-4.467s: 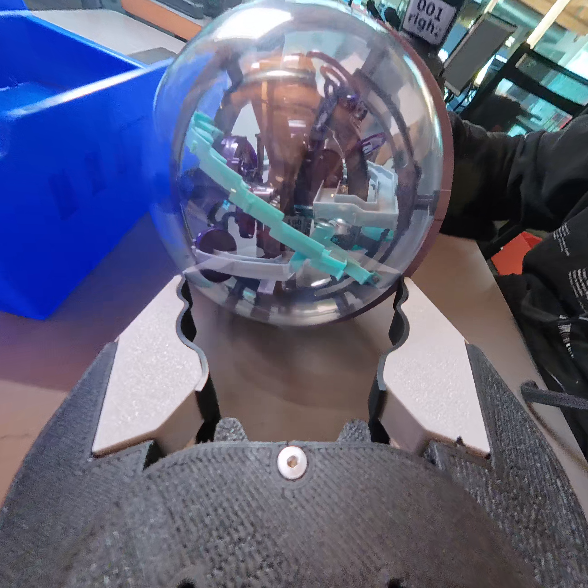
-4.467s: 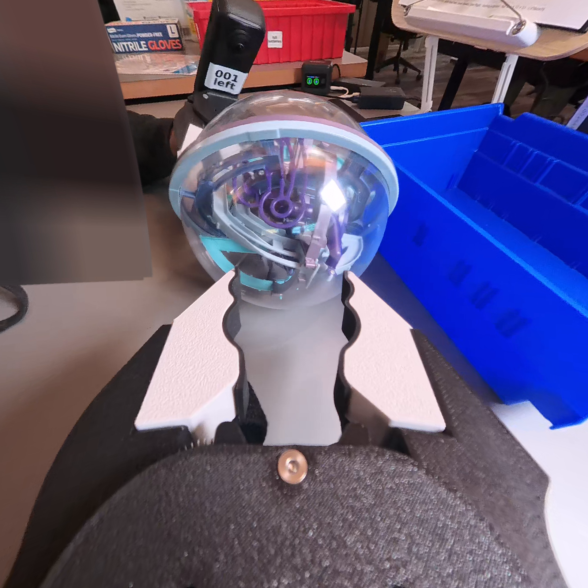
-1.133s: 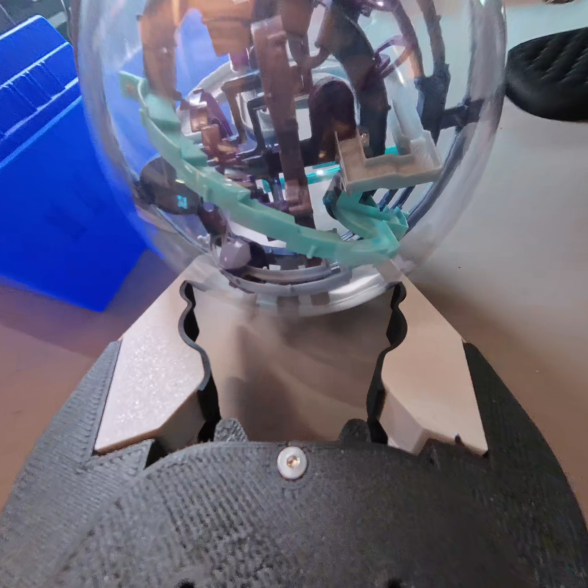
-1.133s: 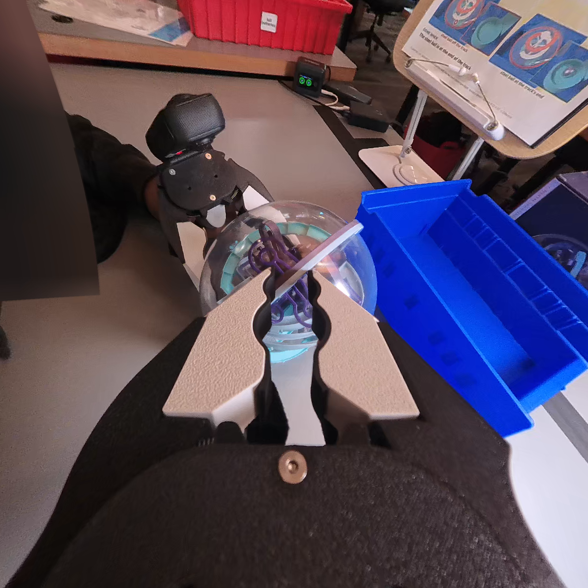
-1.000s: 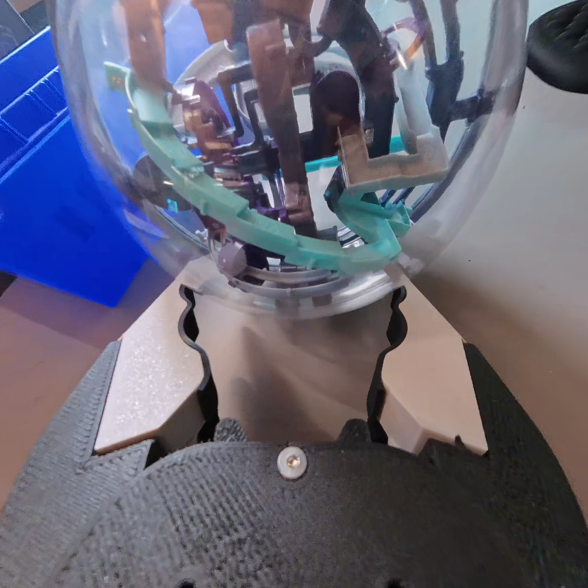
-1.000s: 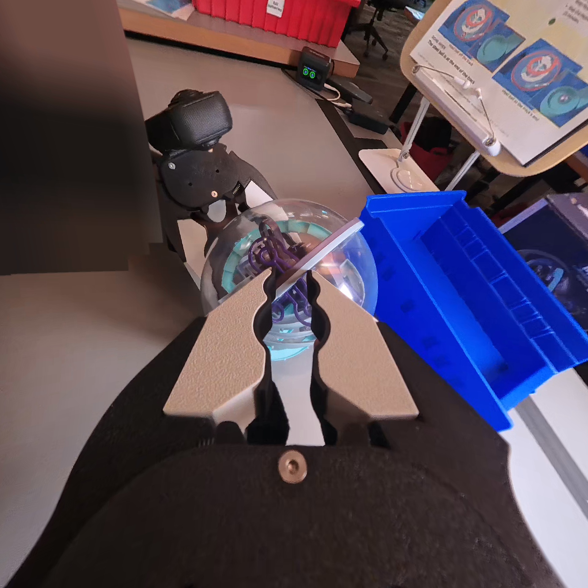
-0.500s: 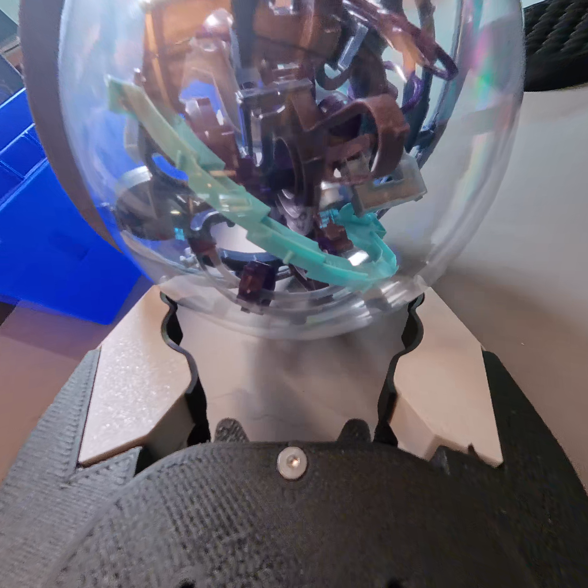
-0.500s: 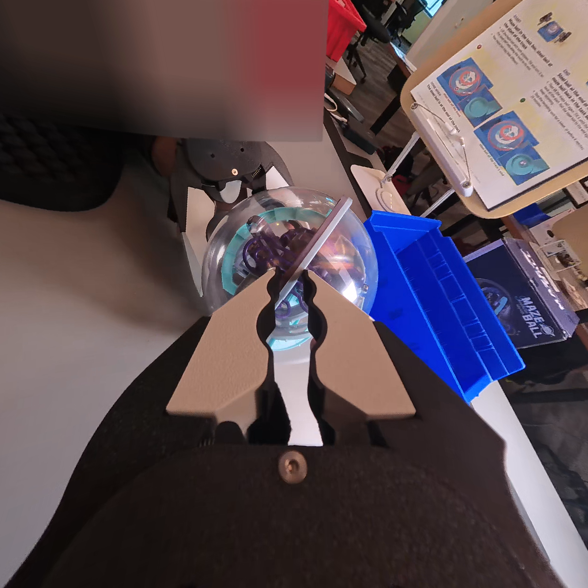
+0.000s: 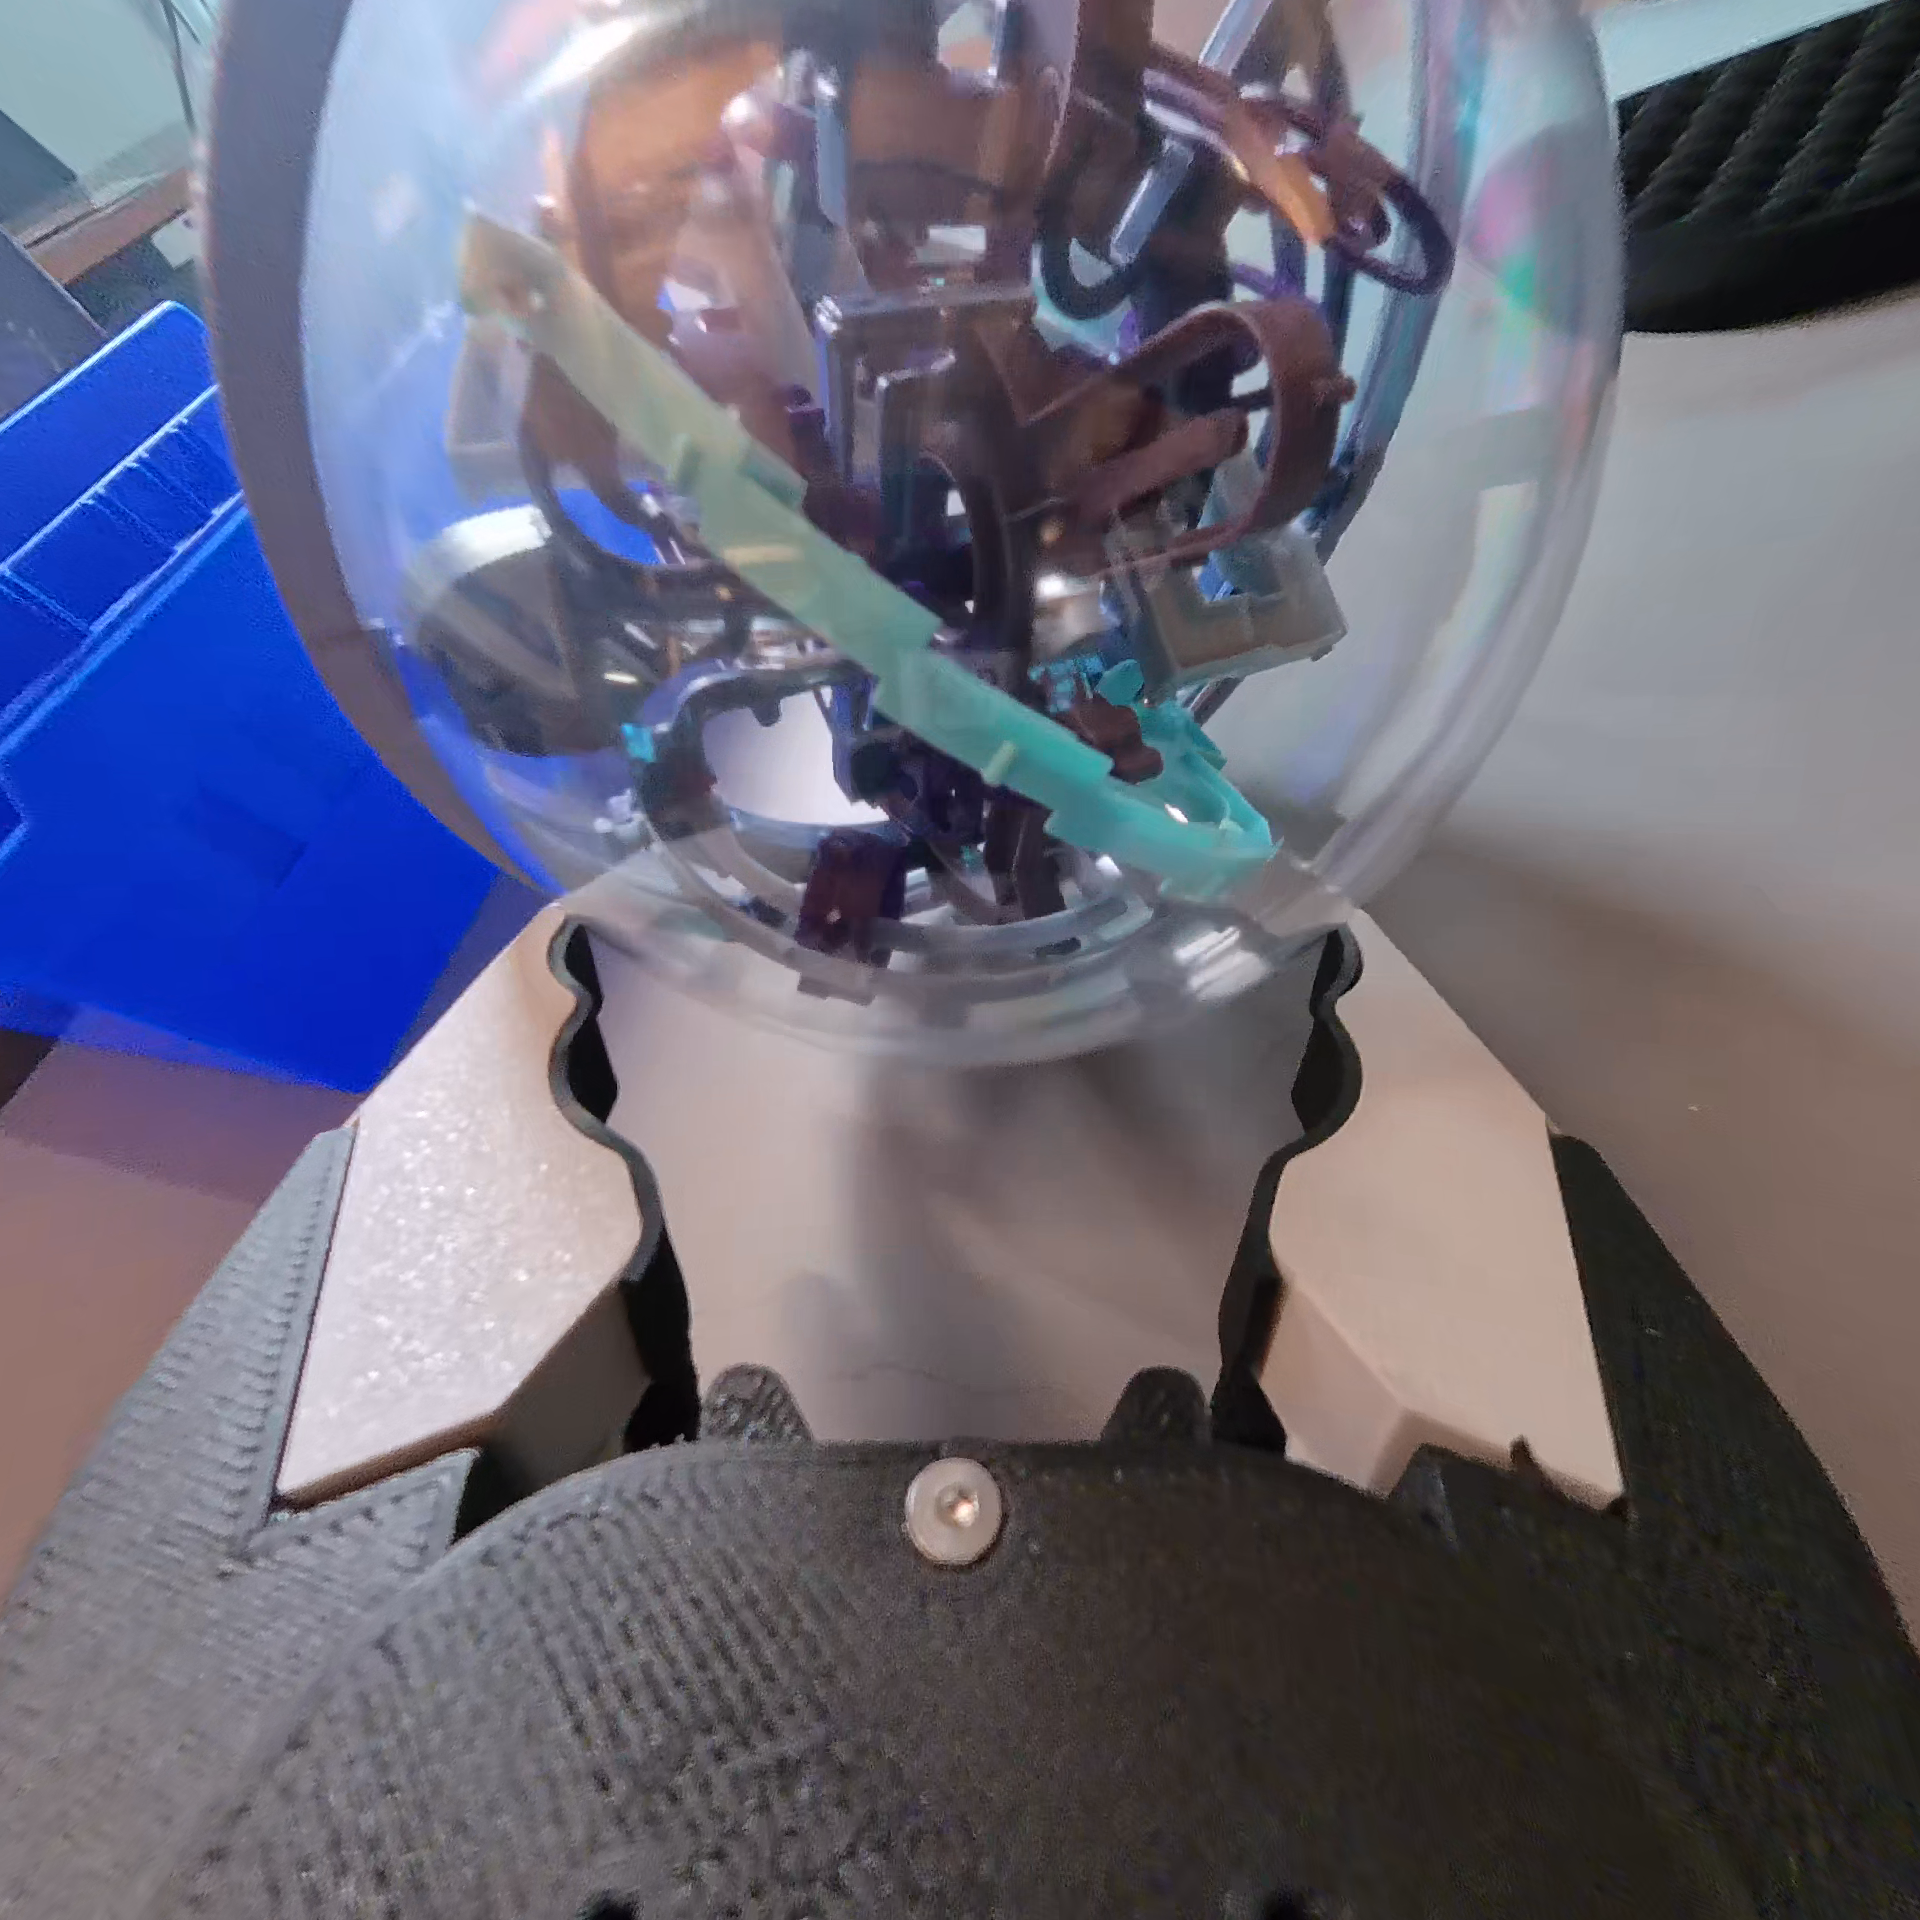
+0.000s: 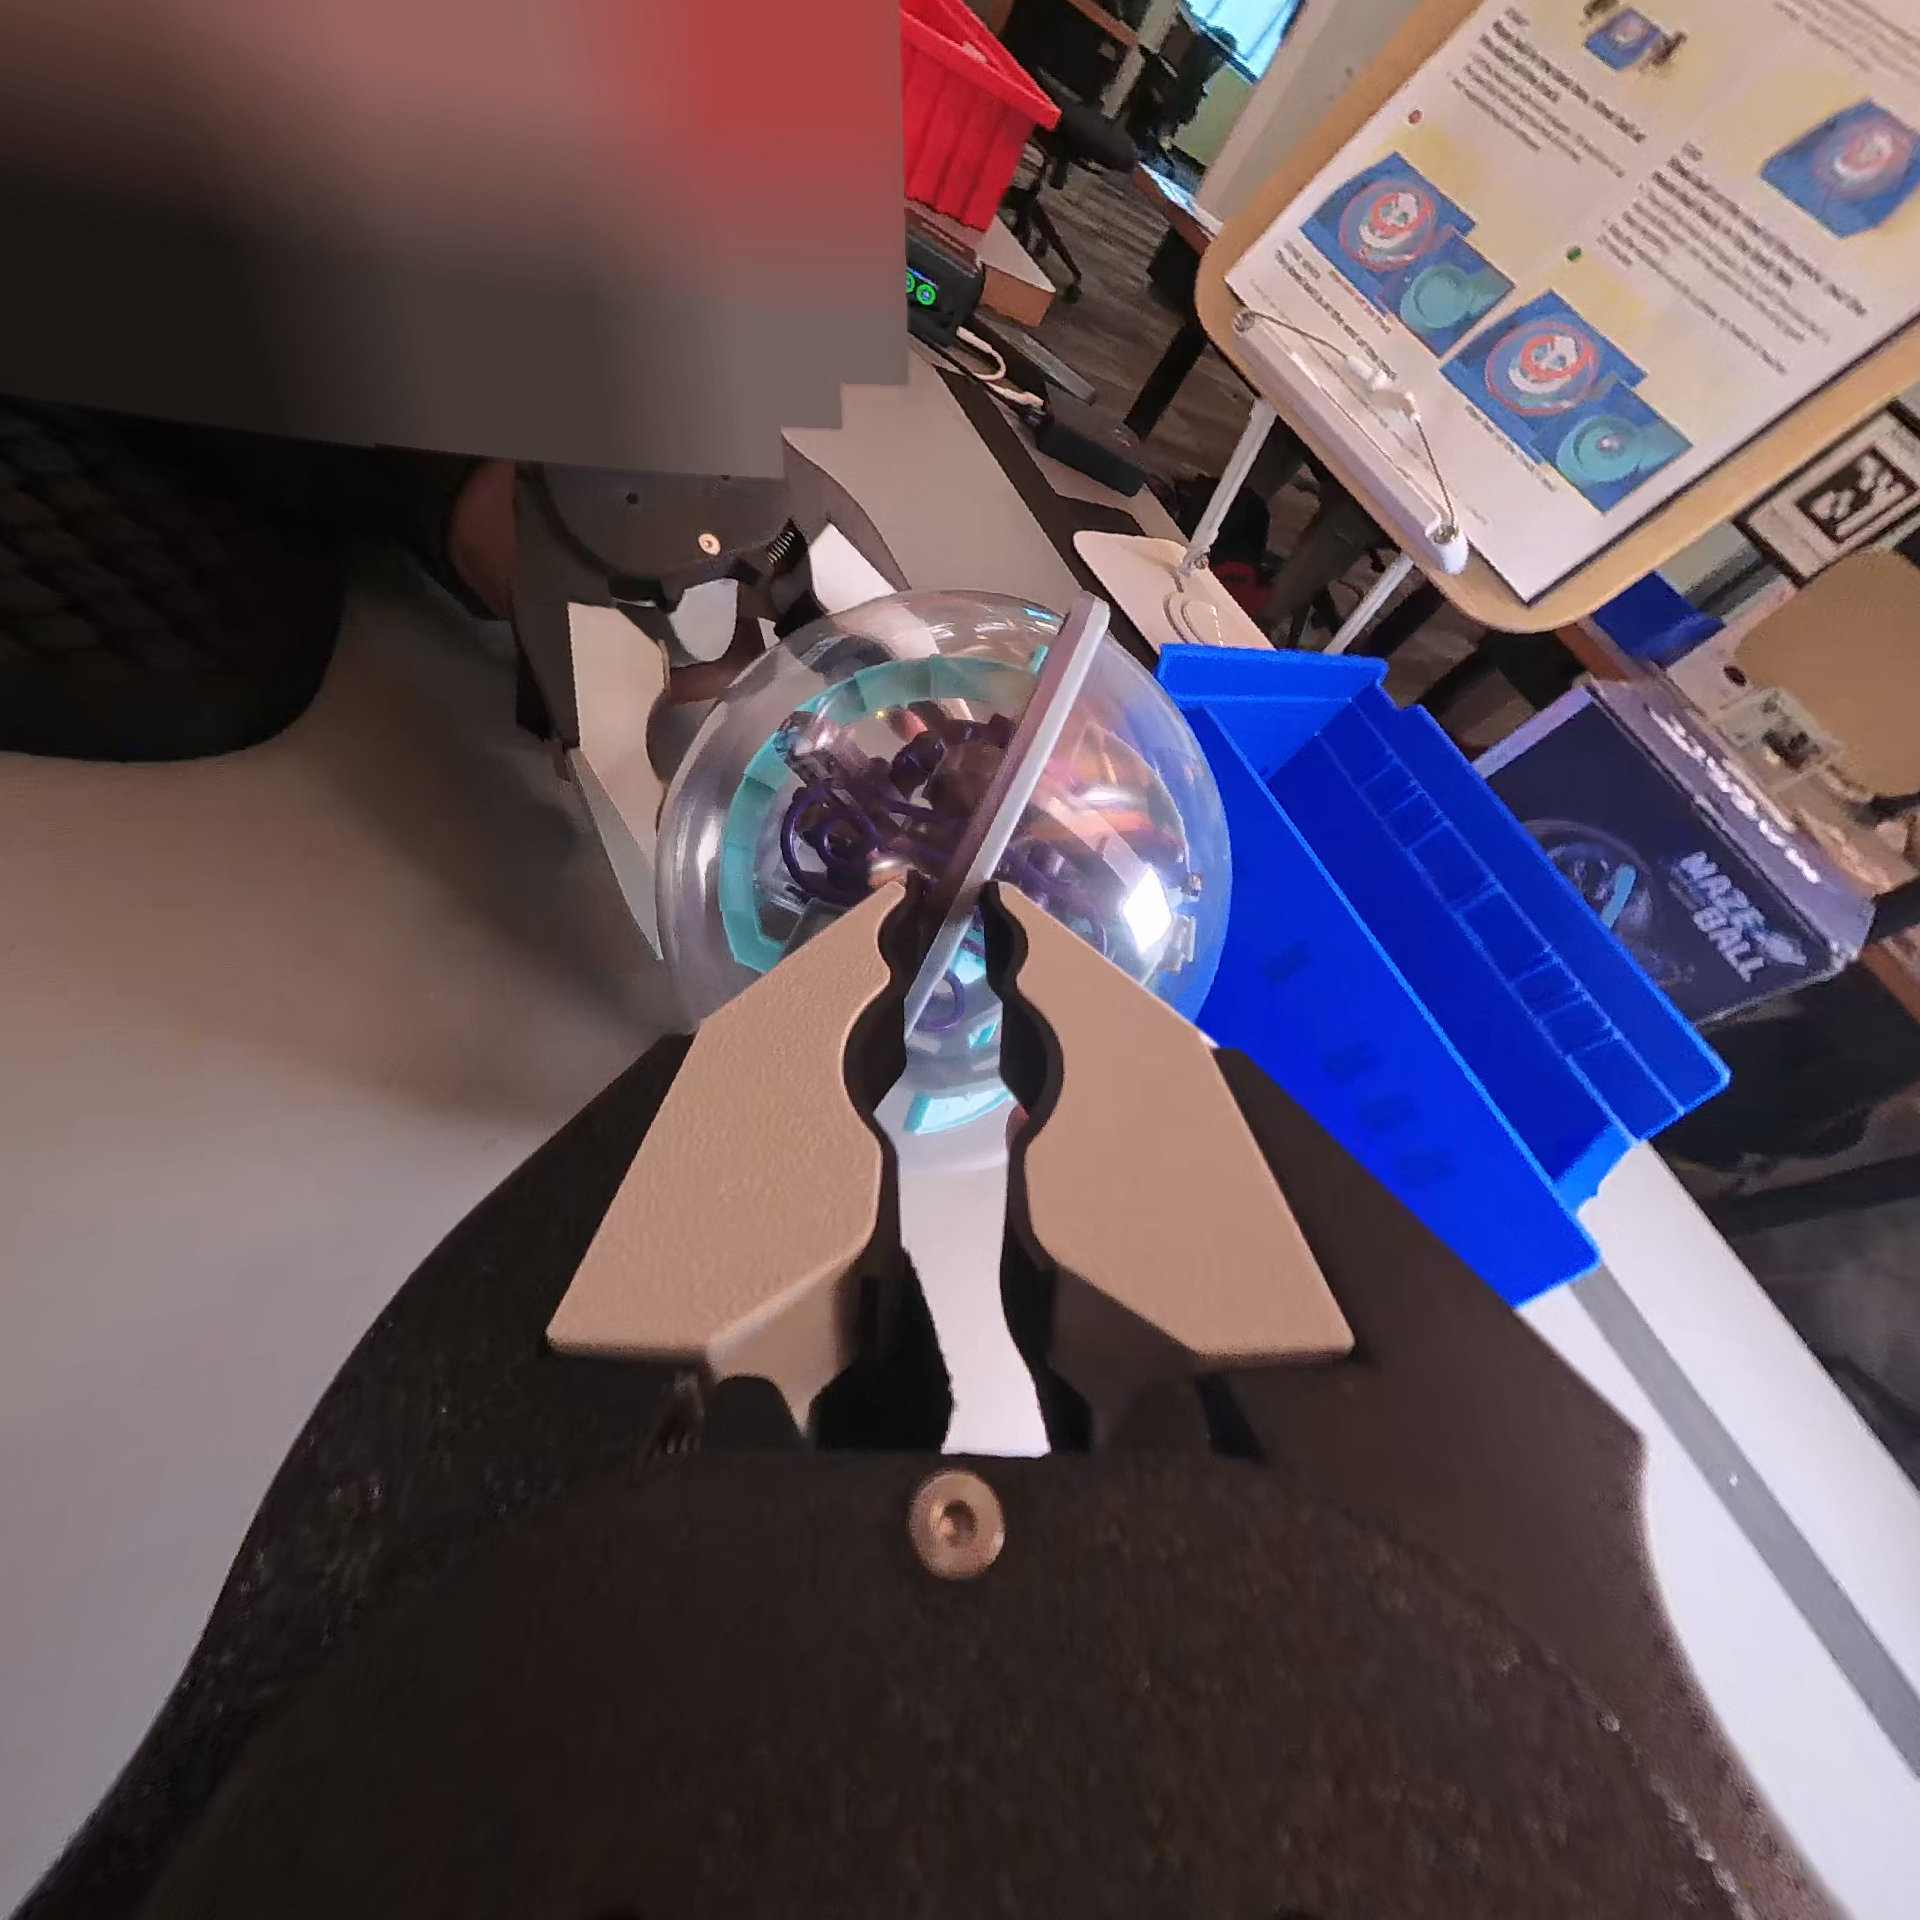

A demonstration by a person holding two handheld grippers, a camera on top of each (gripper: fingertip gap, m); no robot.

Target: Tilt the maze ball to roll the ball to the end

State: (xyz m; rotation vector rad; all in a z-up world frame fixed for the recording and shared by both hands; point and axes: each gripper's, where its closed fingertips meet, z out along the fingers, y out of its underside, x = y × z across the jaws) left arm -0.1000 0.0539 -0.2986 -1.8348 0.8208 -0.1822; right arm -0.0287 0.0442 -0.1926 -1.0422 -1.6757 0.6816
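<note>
The maze ball (image 9: 935, 468) is a clear sphere with teal, brown and purple tracks inside. It fills the top of the left wrist view. My left gripper (image 9: 956, 966) has its fingers spread wide, with the tips pressed on the ball's lower curve. In the right wrist view the ball (image 10: 1101, 831) is held tilted above the table. My right gripper (image 10: 951, 914) is shut on the ball's flat pale rim (image 10: 1039, 748), which runs steeply up to the right. The left gripper (image 10: 675, 623) shows behind the ball. I cannot pick out the small rolling ball for certain.
A blue bin (image 10: 1455, 935) stands close to the ball's right, and shows at the left in the left wrist view (image 9: 156, 779). A stand with a picture sheet (image 10: 1558, 260), a dark box (image 10: 1683, 883) and a red bin (image 10: 966, 114) lie beyond. A dark sleeve (image 10: 156, 571) is at the left.
The right gripper closed on the rim after 4.5 s ago. Over the last second both grippers turned the ball, so the rim stands steeper and the inner tracks have rotated.
</note>
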